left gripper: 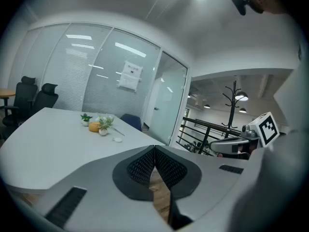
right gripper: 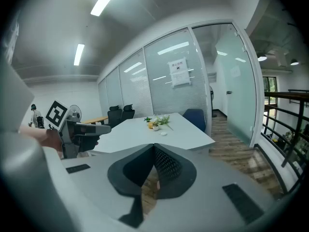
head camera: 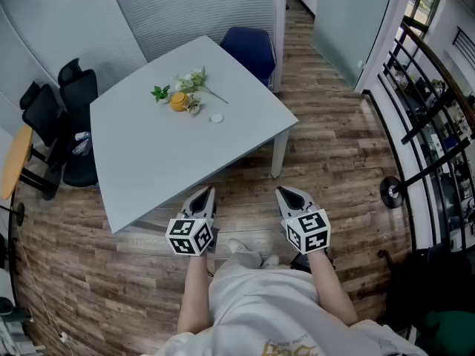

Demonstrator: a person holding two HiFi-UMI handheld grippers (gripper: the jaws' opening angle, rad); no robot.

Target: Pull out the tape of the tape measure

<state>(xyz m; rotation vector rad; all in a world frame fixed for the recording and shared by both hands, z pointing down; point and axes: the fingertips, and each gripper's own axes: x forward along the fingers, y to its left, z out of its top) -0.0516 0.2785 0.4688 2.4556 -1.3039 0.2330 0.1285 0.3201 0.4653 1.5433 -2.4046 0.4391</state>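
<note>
Pale grey and flat-topped, the angular office table (head camera: pixel 163 162) is carrying everything of interest toward its far side. A small round orange-yellow object (head camera: pixel 178 101) is lying there, and I am taking it for the tape measure (its shape is too small to confirm). It is sitting among leafy green and white artificial sprigs (head camera: pixel 191 81), with a small white disc (head camera: pixel 216 118) just beside them.

I am holding the left tongs (head camera: pixel 204 193) and the right tongs (head camera: pixel 286 193) side by side in front of my body, just off the table's near edge and well apart from the orange object. Both pairs of jaws are pressed fully together, pad against pad, and are gripping nothing. I judge this to be a neutral carrying posture: the tips are pointing at the table, ready for the reach.

Legible writing:
- The white paper notice (left gripper: pixel 130 75) on the glass partition is showing print too small to read.
- The yellow print (head camera: pixel 293 345) on my shirt is not making out as words.
- No brand is showing on the orange object.
</note>
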